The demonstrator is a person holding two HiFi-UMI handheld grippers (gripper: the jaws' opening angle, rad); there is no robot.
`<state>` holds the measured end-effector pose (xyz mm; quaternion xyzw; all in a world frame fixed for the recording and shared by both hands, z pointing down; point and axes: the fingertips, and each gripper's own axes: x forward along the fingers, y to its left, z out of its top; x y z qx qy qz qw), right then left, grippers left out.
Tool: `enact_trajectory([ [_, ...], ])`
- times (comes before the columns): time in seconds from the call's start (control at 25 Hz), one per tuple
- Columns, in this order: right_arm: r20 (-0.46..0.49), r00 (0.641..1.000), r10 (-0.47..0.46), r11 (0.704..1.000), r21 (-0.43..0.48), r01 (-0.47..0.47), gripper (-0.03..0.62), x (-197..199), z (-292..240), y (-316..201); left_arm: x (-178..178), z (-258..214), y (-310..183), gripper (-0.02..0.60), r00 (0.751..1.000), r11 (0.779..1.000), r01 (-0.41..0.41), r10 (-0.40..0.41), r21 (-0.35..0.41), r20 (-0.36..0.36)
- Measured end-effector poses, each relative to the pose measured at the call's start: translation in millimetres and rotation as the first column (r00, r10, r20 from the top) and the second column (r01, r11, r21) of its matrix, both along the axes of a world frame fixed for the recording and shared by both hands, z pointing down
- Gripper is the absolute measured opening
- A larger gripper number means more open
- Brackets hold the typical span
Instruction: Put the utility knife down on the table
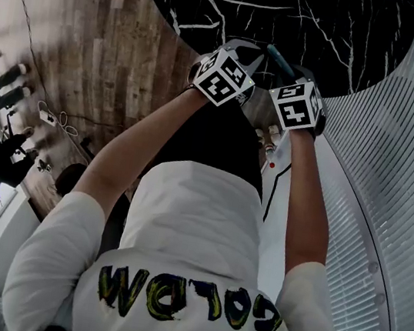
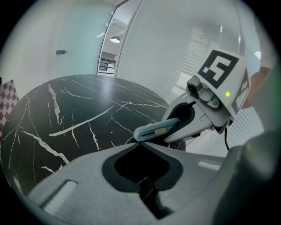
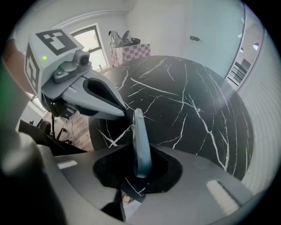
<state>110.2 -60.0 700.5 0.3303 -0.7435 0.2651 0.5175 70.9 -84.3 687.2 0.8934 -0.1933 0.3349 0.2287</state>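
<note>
Between my right tongs [image 3: 139, 151] the knife [image 3: 139, 132] is clamped above the table [image 3: 189, 96]; my left tongs [image 2: 142, 144] are pinched together, empty. Next: lower, release.

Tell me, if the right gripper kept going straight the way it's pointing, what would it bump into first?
Most likely the black marble table, and the utility knife clamped in the right gripper sticks out ahead, so its tip would land first. The gap to the table is hard to judge.
</note>
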Motion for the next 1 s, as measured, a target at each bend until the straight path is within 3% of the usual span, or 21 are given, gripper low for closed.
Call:
enact_trajectory([
  [0.68, -0.004, 1.000, -0.012, 1.000, 0.007, 0.012, 0.101, 4, 0, -2, 0, 1, 1, 0.002, 1.000, 1.000, -0.006, 0.006, -0.006, 0.009],
  [1.0, 0.003, 1.000, -0.002, 1.000, 0.018, 0.002, 0.115, 6, -1, -1, -12, 2, -6, 0.002, 0.997, 0.995, 0.073, -0.073, -0.063, -0.003],
])
